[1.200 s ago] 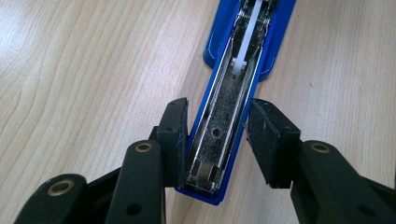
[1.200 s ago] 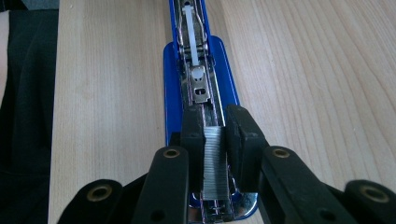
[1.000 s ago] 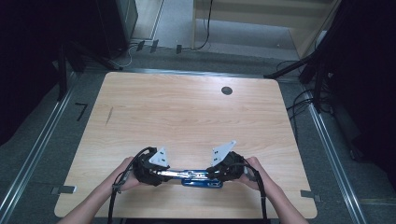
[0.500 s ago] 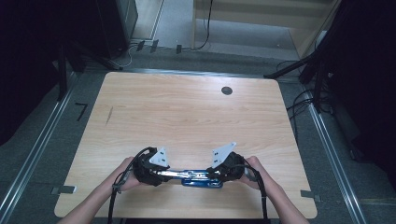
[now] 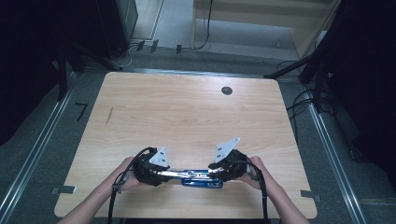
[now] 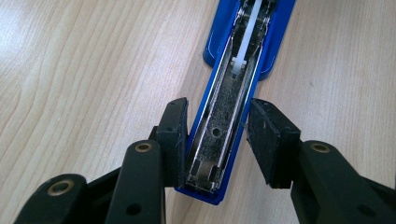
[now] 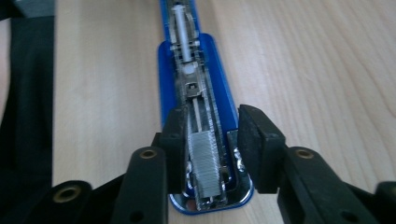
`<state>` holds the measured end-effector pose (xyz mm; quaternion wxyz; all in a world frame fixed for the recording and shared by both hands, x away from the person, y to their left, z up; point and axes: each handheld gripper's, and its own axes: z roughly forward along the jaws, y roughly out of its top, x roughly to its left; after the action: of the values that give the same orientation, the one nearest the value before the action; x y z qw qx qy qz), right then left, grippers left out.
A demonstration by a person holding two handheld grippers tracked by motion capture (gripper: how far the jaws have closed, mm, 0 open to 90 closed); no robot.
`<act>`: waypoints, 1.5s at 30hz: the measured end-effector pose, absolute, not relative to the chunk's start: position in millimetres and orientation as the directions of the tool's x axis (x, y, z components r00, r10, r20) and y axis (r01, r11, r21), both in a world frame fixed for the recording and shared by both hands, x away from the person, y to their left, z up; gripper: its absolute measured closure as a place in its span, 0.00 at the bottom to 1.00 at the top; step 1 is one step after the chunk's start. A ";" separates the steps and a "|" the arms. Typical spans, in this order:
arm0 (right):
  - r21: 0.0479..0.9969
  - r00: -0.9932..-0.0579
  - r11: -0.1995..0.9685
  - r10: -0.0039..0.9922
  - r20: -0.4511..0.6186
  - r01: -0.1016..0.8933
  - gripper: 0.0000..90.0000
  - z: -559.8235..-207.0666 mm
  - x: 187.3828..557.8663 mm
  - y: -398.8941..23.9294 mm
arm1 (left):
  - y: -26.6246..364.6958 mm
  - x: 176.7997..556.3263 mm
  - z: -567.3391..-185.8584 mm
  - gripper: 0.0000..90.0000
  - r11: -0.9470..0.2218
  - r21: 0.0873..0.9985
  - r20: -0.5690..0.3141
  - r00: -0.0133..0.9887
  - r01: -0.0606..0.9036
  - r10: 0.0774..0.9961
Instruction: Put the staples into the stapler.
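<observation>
Stapler loading, staples seated; release then close.
High view: blue stapler [image 5: 201, 177] opened flat at near bench [image 5: 187, 116] edge, left gripper [image 5: 164, 173] and right gripper [image 5: 215, 172] at its ends.
Left gripper view: one finger [image 6: 173, 135] touches the stapler [image 6: 224, 135], the other stands just clear.
Right gripper view: staple strip [image 7: 205, 163] in channel; fingers [image 7: 175, 140] have just been opening, straddling the stapler [image 7: 212, 93], right pad clear.

Stapler [image 5: 201, 177] opened flat on table [image 5: 187, 116], near front edge, lying lengthwise between left gripper [image 5: 161, 175] and right gripper [image 5: 219, 172]. One end sits between left gripper's jaws, other end between right gripper's jaws. Staple strip [image 7: 207, 165] in channel at right gripper's end. Round hole [image 5: 227, 90] well beyond both grippers.
</observation>
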<state>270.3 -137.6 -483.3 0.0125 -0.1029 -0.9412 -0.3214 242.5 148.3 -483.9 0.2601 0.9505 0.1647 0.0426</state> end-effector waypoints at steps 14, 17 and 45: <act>0.538 -0.942 0.778 0.319 0.107 0.324 0.64 -490.1 272.7 -122.9 | 148.2 241.7 -483.7 0.66 -0.811 0.510 0.002 0.943 0.285 0.333; 0.531 -0.941 0.782 0.322 0.104 0.326 0.64 -489.6 273.0 -125.2 | 148.1 241.7 -483.7 0.66 -0.811 0.511 0.002 0.943 0.285 0.333; 0.541 -0.843 0.671 0.516 0.152 0.508 0.18 -474.3 262.9 -144.6 | 147.2 241.0 -483.8 0.66 -0.811 0.516 0.010 0.945 0.276 0.328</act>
<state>262.9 -144.6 -474.3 -0.0068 -0.2800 -0.9139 -0.2937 241.0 147.2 -483.8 0.2632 0.9503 0.1589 0.0492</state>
